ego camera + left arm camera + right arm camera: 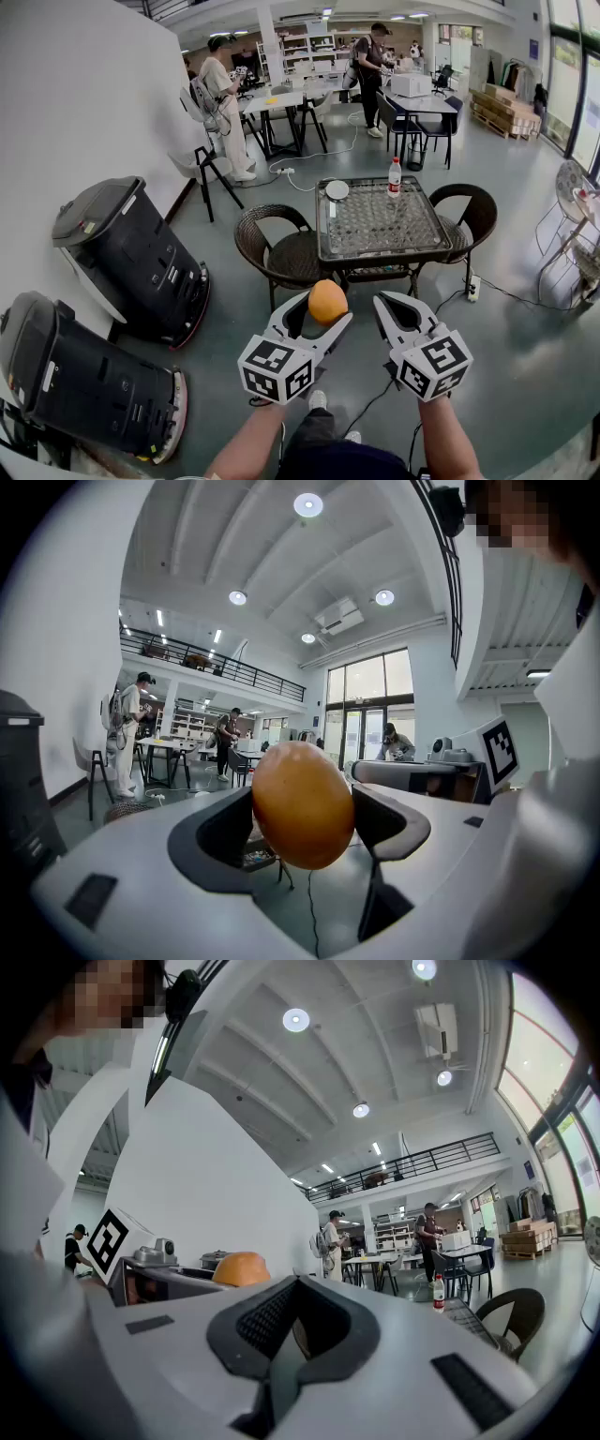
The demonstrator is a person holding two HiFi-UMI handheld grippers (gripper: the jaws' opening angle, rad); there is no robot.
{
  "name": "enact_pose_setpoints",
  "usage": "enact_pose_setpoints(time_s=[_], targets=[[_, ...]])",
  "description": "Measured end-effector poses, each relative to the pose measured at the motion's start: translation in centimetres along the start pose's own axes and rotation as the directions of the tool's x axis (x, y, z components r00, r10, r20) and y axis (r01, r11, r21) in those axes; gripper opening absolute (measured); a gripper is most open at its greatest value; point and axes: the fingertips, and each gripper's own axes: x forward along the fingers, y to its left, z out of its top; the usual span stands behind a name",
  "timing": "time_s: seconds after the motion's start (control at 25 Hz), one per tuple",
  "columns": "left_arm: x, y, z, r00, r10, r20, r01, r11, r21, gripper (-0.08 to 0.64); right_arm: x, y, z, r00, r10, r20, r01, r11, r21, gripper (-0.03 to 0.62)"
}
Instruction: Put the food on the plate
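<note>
An orange, egg-shaped food [327,300] is clamped between the jaws of my left gripper [325,308], held up in the air over the floor. In the left gripper view the food [302,803] fills the gap between both pads of that gripper [305,808]. My right gripper [389,306] hovers just to the right of it, jaws shut with nothing between them [295,1283]. A small white plate [337,189] lies at the far left corner of the glass-topped table [375,225] ahead. The food's top also shows in the right gripper view [241,1268].
A water bottle [395,176] stands on the table's far edge. Wicker chairs [277,248] [473,211] flank the table. Two black machines [122,253] [75,375] sit along the left wall. Cables [487,286] trail over the floor. People stand by desks [281,98] at the back.
</note>
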Motion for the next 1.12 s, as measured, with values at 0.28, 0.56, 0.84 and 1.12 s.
enact_pose_setpoints(time_s=[0.28, 0.56, 0.84, 1.12], targets=[[0.3, -0.1, -0.3, 1.0, -0.002, -0.002, 0.002, 1.0, 0.0, 0.337, 0.1, 0.0, -0.5, 1.0, 0.018, -0.004, -0.018, 1.0, 0.013, 0.006], [0.8, -0.2, -0.3, 1.0, 0.0, -0.006, 0.0, 1.0, 0.002, 0.337, 0.1, -0.5, -0.4, 1.0, 0.018, -0.004, -0.018, 1.0, 0.015, 0.006], [1.7, -0.2, -0.5, 1.0, 0.004, -0.014, -0.004, 1.0, 0.001, 0.337, 0.1, -1.6, -0.8, 1.0, 0.017, -0.007, -0.017, 1.0, 0.024, 0.006], [3.8, 0.5, -0.3, 1.0, 0.002, -0.022, -0.002, 1.0, -0.004, 0.337, 1.1, -3.5, -0.9, 1.0, 0.017, -0.011, -0.016, 0.999, 0.033, 0.006]])
